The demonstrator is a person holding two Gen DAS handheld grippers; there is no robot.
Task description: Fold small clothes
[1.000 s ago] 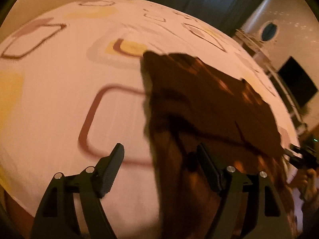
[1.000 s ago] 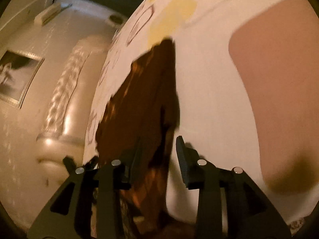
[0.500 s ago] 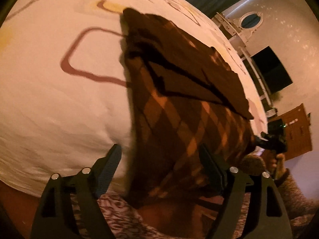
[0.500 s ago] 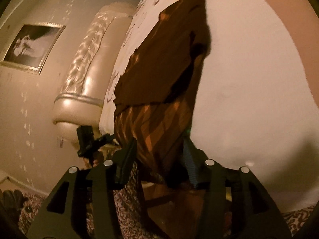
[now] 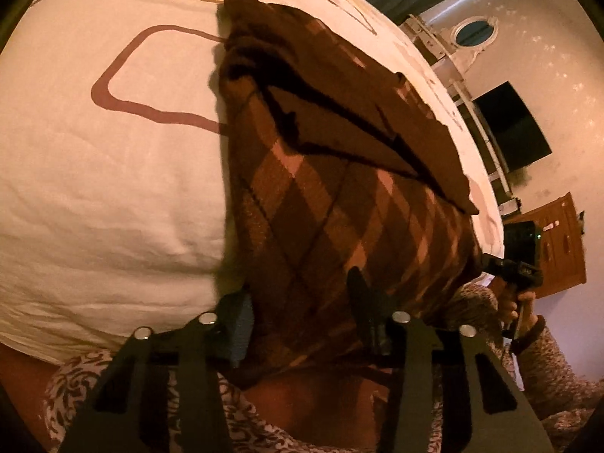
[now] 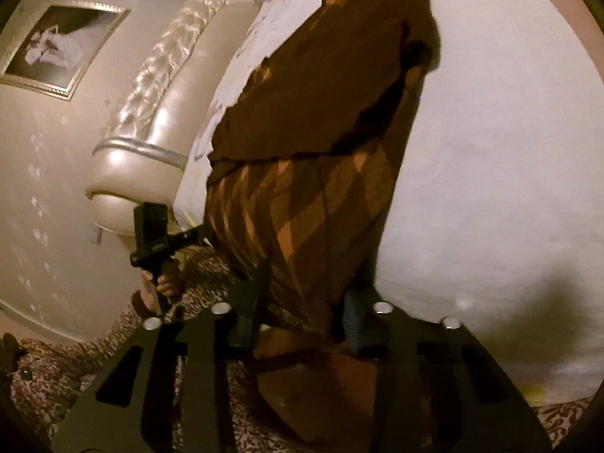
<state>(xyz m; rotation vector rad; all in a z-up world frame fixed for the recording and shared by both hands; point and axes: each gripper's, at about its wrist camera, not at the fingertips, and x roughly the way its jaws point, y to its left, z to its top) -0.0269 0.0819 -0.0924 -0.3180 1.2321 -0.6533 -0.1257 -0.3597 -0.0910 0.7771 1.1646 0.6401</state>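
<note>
A brown argyle-patterned garment (image 5: 339, 173) lies on the bed with its top part folded over, and its near hem hangs over the bed's edge. My left gripper (image 5: 300, 294) is at the hem's left corner. Its jaws are closing with the cloth between them, and the pads do not clamp it. In the right wrist view the same garment (image 6: 309, 173) narrows to a corner between the fingers of my right gripper (image 6: 302, 302), which is also closing. Neither grip looks tight.
The bed's white sheet (image 5: 113, 188) has brown and yellow outlines. A padded headboard (image 6: 151, 113) and a framed picture (image 6: 60, 49) are on the left, a dark screen (image 5: 509, 128) and a wooden cabinet (image 5: 558, 249) on the right. A person's patterned sleeve (image 5: 547, 358) is near the bed's edge.
Both grippers drew back to the near edge of the bed and tilted down. The hanging hem now sits between each pair of fingers, and both pairs have narrowed.
</note>
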